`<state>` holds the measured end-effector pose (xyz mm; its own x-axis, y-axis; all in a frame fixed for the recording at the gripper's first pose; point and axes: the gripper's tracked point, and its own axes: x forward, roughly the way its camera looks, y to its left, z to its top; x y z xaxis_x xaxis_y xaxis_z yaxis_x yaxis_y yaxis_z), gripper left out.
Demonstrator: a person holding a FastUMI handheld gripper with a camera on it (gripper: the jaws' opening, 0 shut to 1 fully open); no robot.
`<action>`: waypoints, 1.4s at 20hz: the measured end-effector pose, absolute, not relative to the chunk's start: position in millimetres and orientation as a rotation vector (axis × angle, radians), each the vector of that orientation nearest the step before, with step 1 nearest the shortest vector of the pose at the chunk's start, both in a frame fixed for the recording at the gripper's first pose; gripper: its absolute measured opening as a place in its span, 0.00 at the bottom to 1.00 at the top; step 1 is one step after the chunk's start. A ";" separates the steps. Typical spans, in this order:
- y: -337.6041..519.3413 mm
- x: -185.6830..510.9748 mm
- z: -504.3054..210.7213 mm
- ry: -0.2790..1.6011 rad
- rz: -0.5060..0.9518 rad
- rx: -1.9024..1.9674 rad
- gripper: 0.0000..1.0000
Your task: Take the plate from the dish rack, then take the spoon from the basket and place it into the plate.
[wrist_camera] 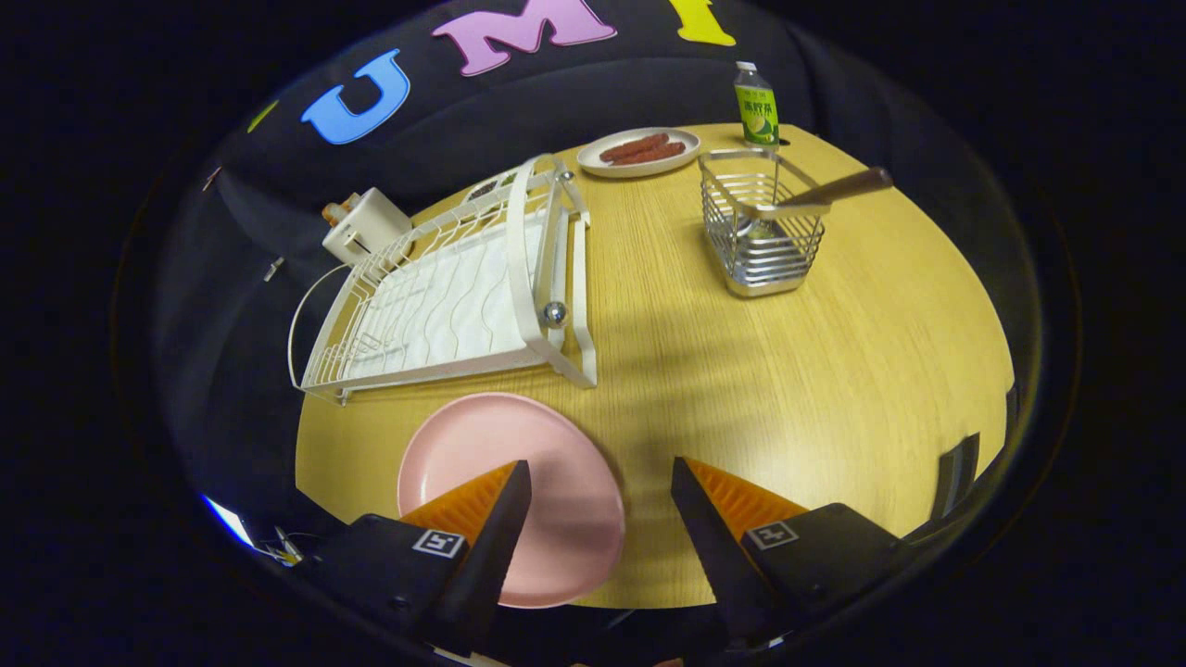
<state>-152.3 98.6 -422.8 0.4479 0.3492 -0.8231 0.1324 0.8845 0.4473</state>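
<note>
A pink plate (519,463) lies flat on the wooden table (788,371), just in front of the white dish rack (445,296). My gripper (600,472) hangs above the table's near side, open, with nothing between its fingers; the left finger (491,519) overlaps the plate's near part in the view, the right finger (713,519) is over bare wood. Beyond the fingers to the right stands a wire basket (762,236) with a spoon (815,196) in it, its brown wooden handle leaning out to the right.
A pale plate with sausages (639,151) sits at the table's far side, and a green-labelled bottle (756,106) stands beside it behind the basket. A small white box-like object (366,222) is behind the rack. Bare wood stretches between plate and basket.
</note>
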 end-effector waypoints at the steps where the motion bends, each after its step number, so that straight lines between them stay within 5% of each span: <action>1: 91.1 -146.0 -409.1 1.066 0.141 0.475 0.95; 8: 36.3 -92.3 -300.3 0.751 0.112 0.402 0.98; 16: -9.3 -58.1 -239.5 0.609 0.084 0.316 0.98; 24: -47.5 -44.6 -303.0 0.712 0.074 0.226 0.97; 28: -64.7 -36.2 -363.8 0.806 0.085 0.143 0.87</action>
<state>-36.2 -64.7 -363.8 0.6896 0.1306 -0.7123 -0.0216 0.9869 0.1601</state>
